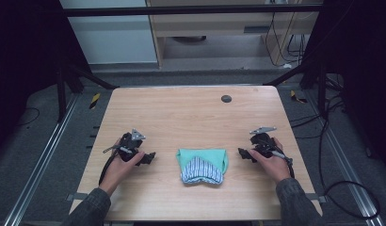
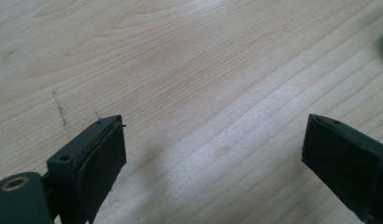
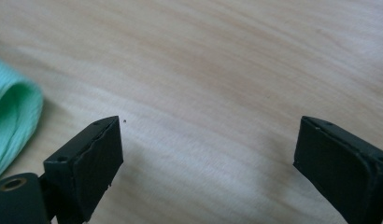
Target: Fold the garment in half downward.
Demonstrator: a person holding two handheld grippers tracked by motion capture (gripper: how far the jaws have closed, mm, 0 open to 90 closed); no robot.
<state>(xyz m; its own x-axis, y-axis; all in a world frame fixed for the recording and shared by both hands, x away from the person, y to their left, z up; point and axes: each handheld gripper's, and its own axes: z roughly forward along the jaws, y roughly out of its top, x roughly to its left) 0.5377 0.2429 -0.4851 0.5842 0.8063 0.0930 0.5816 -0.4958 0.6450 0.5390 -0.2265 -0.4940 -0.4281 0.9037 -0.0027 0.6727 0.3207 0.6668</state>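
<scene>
Pale wood-grain counter [image 1: 191,117] stands on a grey carpeted floor, with dark frame rails to either side, a light cabinet beyond, and a small dark round cap [image 1: 226,98] set into the far part of the top. Near the front edge, about midway across, lies a folded cloth [image 1: 202,165]: mint green on the outside, with a blue-and-white striped layer showing at its near side, shaped a little like a rounded pocket. The left tool [image 1: 148,158] rests low by the counter to the left of the cloth, held in a hand [image 1: 119,165] that comes in from the bottom; its jaws stand wide apart with nothing between them, and its own view looks down on bare wood with a sliver of green at the right edge. The right tool [image 1: 243,153] sits to the right of the cloth, also spread open and empty, and its view catches the green rolled edge [image 3: 14,121] of the cloth at the left. Both tools are near the cloth yet clear of it, so I judge the work to be at the approach, before any grip is taken. The next move likely calls for bringing each tool inward to an edge or corner of the cloth, low enough to catch a single layer, then closing. No brand, label or writing can be read anywhere.
</scene>
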